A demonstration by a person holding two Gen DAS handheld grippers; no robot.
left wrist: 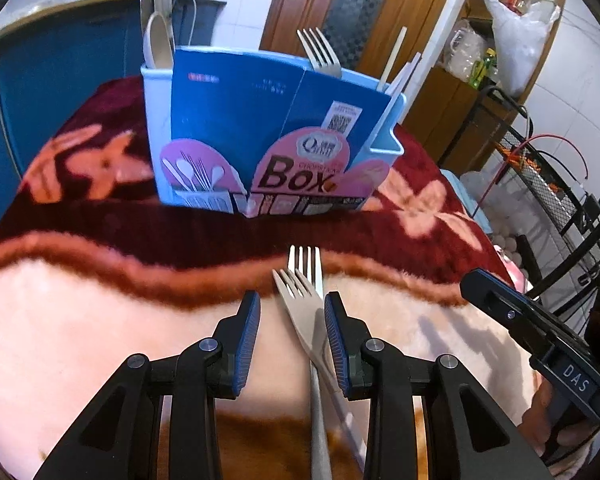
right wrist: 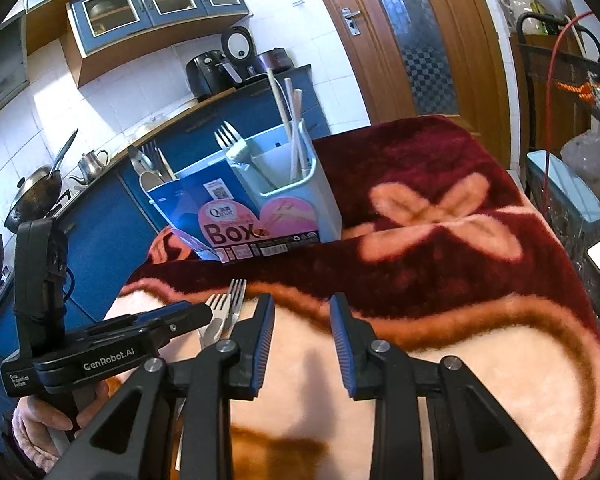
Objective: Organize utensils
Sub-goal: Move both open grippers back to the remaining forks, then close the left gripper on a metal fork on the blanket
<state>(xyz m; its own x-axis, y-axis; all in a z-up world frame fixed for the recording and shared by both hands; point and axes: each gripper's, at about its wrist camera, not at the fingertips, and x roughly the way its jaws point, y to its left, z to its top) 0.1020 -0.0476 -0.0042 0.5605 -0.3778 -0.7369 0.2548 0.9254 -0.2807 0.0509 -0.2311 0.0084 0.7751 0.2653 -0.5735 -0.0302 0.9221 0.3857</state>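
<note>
Part of the sorting is already done, to judge by the blue utensil holder (left wrist: pixel 268 136) standing upright at the far side of the blanket-covered worktop (left wrist: pixel 80 340). Spoons (left wrist: pixel 158 44) are seen in its left compartment, one fork (left wrist: pixel 320 54) in the middle and chopsticks (left wrist: pixel 396 64) at the right end.

Two forks are left lying on the blanket, tines toward the holder: a pale fork (left wrist: pixel 300 312) crossed over a steel fork (left wrist: pixel 306 268). They lie touching, one partly on the other.

The left gripper (left wrist: pixel 292 320) is held low over them with its jaws apart; the forks' necks lie between the pads, close to the right pad, but no pad is seen pressing on them, so nothing is gripped yet. The right gripper (right wrist: pixel 302 332) is held beside the forks with its jaws open and empty above bare blanket.

What is left, by this view, is to close on a fork, lift it and drop it into the middle compartment, then repeat for the other. The overlap may make picking only one awkward.
</note>
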